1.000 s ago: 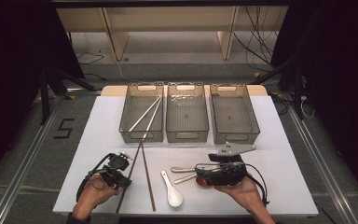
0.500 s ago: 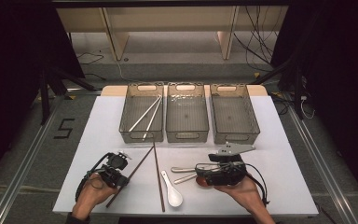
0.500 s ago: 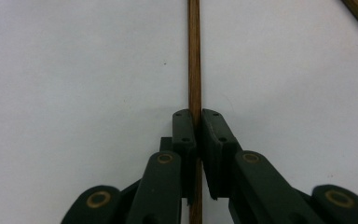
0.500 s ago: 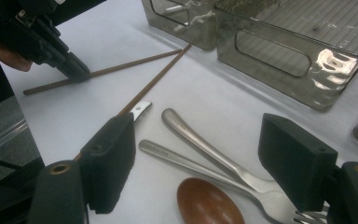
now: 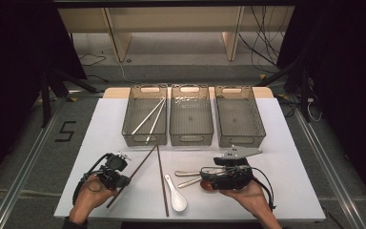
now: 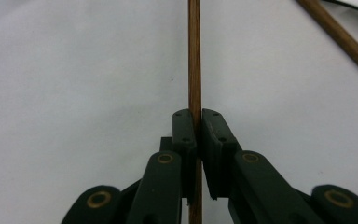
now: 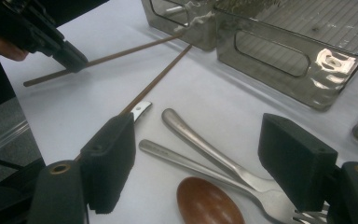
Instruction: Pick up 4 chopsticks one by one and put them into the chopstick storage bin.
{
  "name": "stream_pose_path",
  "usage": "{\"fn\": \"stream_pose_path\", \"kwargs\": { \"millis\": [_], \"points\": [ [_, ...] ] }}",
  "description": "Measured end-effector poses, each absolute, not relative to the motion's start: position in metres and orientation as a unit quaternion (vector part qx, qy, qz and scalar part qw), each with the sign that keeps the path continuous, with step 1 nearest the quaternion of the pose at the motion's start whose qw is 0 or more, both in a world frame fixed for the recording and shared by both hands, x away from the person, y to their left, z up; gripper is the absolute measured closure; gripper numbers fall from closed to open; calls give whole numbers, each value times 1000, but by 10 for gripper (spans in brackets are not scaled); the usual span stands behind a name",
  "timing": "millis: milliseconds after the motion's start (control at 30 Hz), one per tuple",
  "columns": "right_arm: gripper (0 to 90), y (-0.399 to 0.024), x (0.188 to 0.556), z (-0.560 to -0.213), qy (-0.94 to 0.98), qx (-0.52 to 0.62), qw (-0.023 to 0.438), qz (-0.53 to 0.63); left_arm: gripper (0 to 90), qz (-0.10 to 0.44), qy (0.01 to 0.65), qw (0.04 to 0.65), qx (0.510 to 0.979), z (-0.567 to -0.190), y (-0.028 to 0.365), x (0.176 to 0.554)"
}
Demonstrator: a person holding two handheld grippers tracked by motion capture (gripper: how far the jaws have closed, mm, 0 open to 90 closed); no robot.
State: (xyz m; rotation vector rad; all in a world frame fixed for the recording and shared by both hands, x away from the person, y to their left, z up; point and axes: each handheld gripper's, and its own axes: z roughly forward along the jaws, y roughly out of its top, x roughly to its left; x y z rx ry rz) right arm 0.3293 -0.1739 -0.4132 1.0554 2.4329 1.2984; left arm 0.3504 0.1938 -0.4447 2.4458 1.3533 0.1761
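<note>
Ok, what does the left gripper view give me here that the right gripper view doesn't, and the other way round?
Left gripper view: a close look at the left tool, whose jaws have just been closing, pads pressed on the held chopstick. Right gripper view: the right tool open, with two metal handles and a brown spoon ahead of it, and grey baskets beyond. Shared: the held chopstick, the second chopstick lying on the white table, and the left tool itself.

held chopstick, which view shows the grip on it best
The left gripper view: the left gripper pinches the chopstick between its pads. The high view shows it whole but small; the right gripper view shows it far off.
</note>
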Motion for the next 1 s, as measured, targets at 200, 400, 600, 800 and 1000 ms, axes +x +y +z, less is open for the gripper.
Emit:
{"fn": "stream_pose_path", "kwargs": {
  "millis": [200, 400, 600, 800, 1000],
  "points": [
    [284, -174, 329, -414, 819, 358, 94, 438, 840, 65, 457, 196, 865, -426, 192, 347],
    [284, -176, 327, -413, 817, 356, 99, 443, 840, 66, 452, 235, 858, -410, 195, 351],
    [284, -179, 326, -413, 814, 357, 99, 447, 840, 74, 454, 265, 848, -396, 200, 360],
    [283, -181, 324, -413, 812, 358, 100, 449, 840, 86, 455, 303, 833, -381, 199, 377],
    [283, -188, 321, -412, 805, 361, 107, 459, 840, 100, 455, 327, 822, -371, 198, 397]
  ]
}}
